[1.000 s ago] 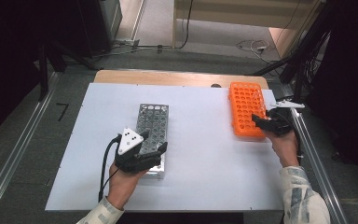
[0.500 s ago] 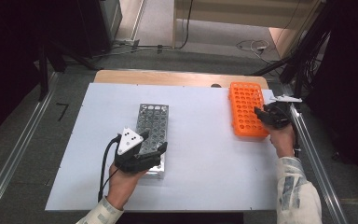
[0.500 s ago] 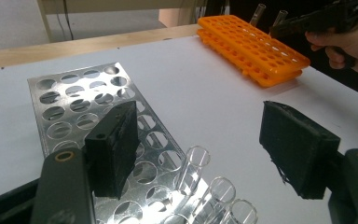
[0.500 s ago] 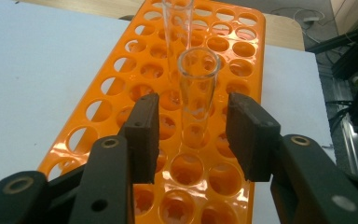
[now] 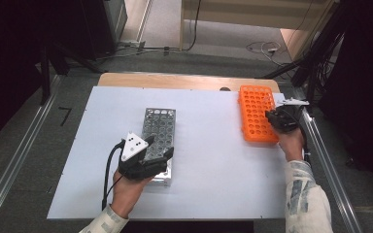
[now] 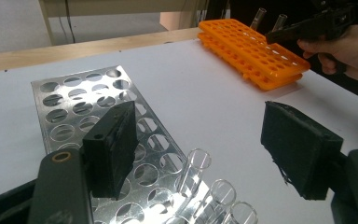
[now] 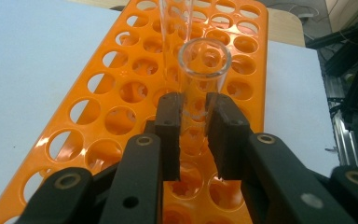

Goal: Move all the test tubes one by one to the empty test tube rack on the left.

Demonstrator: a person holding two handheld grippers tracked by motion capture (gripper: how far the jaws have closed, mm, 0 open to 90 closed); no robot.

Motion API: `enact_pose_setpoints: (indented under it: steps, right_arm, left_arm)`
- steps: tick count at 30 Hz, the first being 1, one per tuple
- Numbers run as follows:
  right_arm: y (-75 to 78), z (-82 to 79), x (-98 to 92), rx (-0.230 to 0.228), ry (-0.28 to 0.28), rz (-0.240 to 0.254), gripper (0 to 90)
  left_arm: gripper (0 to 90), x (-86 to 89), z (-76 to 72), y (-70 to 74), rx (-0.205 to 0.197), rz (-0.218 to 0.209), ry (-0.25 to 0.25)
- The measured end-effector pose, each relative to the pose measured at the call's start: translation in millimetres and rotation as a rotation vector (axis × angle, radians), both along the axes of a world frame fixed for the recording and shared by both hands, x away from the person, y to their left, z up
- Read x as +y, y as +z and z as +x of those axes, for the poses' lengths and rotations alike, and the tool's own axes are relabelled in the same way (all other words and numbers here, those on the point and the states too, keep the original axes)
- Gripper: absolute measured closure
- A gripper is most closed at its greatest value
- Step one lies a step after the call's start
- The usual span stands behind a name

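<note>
My right gripper (image 7: pixel 195 105) is shut on a clear glass test tube (image 7: pixel 204 60) that stands upright in the orange rack (image 7: pixel 121 88). Its jaws have just been closing around the tube. A second tube (image 7: pixel 175 18) stands behind it. From above, the right gripper (image 5: pixel 271 116) sits at the right edge of the orange rack (image 5: pixel 255 114). My left gripper (image 6: pixel 198 109) is open with nothing between its pads, low over the near end of the metal rack (image 6: pixel 74 98). Several empty tubes (image 6: pixel 193 170) stand in that rack below the jaws.
The white table top (image 5: pixel 209 145) lies bare between the metal rack (image 5: pixel 158 128) and the orange rack. A rail (image 5: pixel 320 145) runs along the table's right side, close to the right hand. A wooden strip (image 5: pixel 175 80) borders the far edge.
The right gripper has shifted a little farther along the orange rack's right edge. The left hand and gripper have kept still.
</note>
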State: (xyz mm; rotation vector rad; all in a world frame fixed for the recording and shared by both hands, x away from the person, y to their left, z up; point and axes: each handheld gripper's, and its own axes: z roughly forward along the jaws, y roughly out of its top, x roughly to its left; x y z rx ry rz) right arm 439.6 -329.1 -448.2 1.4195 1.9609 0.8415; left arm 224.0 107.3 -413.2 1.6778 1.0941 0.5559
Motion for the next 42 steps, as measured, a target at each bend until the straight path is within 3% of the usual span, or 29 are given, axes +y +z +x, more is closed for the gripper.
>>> enact_pose_setpoints:
  steps: [7,15,21,29,33,42]
  right_arm:
    - [6.8,-2.9,0.2,-0.017,0.004,0.0,72.9]
    - [29.0,-12.7,1.8,-0.062,0.008,0.007,73.0]
    - [40.7,-24.0,4.2,-0.065,0.041,0.035,73.0]
    - [46.4,-47.5,30.4,-0.031,0.171,0.054,73.0]
    - [49.3,-62.8,52.0,-0.029,0.247,0.083,73.0]
    - [55.3,-95.1,103.7,-0.013,0.446,0.094,73.0]
  left_arm:
    - [26.4,0.5,0.3,0.2,-0.001,-0.001,0.0]
    - [21.8,1.1,0.3,1.5,-0.003,0.001,0.005]
    - [20.0,1.1,0.9,1.8,0.0,0.002,0.007]
    - [20.5,1.0,0.7,3.2,0.001,-0.001,0.0]
    - [20.6,2.2,0.8,4.2,0.0,0.0,0.004]
    - [20.7,2.8,0.1,5.5,-0.002,-0.001,0.002]
